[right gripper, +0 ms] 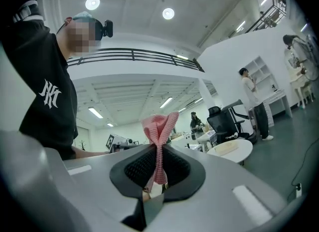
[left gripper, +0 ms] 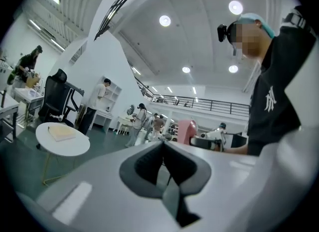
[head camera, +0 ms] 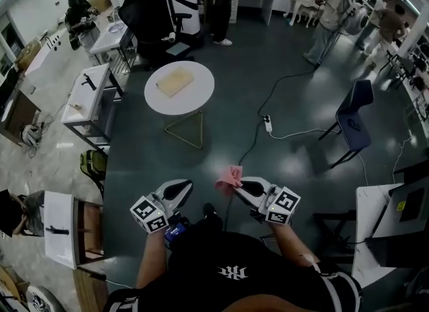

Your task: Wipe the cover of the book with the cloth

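The book (head camera: 174,80) has a pale tan cover and lies flat on a round white table (head camera: 198,96) a few steps ahead; it also shows in the left gripper view as a pale book (left gripper: 62,133) and in the right gripper view as a small tan book (right gripper: 229,148). My right gripper (head camera: 238,184) is shut on a pink cloth (head camera: 229,176), whose bunched top (right gripper: 159,126) sticks up above the pads. My left gripper (head camera: 185,186) is shut with nothing in it, held level beside the right one. Both grippers hang well short of the table.
A blue chair (head camera: 352,121) stands to the right, with a white power strip and cables (head camera: 268,124) on the dark floor between it and the table. A black office chair (head camera: 157,15) and white desks (head camera: 90,99) lie to the left and behind. People stand at the far end.
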`<action>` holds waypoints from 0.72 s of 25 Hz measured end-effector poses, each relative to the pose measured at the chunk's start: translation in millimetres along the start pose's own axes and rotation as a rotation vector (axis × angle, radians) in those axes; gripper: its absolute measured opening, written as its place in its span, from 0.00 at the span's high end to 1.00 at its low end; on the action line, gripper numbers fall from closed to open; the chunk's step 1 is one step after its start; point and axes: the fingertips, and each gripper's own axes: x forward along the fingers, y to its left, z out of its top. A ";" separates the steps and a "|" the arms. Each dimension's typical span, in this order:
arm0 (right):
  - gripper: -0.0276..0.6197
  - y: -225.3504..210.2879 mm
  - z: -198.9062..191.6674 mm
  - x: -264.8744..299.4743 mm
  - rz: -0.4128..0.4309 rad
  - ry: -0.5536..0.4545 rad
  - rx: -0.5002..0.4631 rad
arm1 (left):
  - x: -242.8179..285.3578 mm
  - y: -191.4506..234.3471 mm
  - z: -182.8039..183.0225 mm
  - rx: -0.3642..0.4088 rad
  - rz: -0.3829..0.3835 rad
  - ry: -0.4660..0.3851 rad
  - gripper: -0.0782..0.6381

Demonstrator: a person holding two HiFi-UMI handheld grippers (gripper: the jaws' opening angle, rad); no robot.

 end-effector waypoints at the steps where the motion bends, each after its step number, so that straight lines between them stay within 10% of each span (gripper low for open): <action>1: 0.91 -12.3 5.9 9.0 -0.003 0.003 -0.006 | 6.3 14.2 5.3 -0.002 0.001 -0.005 0.88; 18: 0.91 -174.7 70.2 176.3 0.041 0.081 -0.011 | 80.2 218.4 79.9 -0.051 0.038 -0.023 0.88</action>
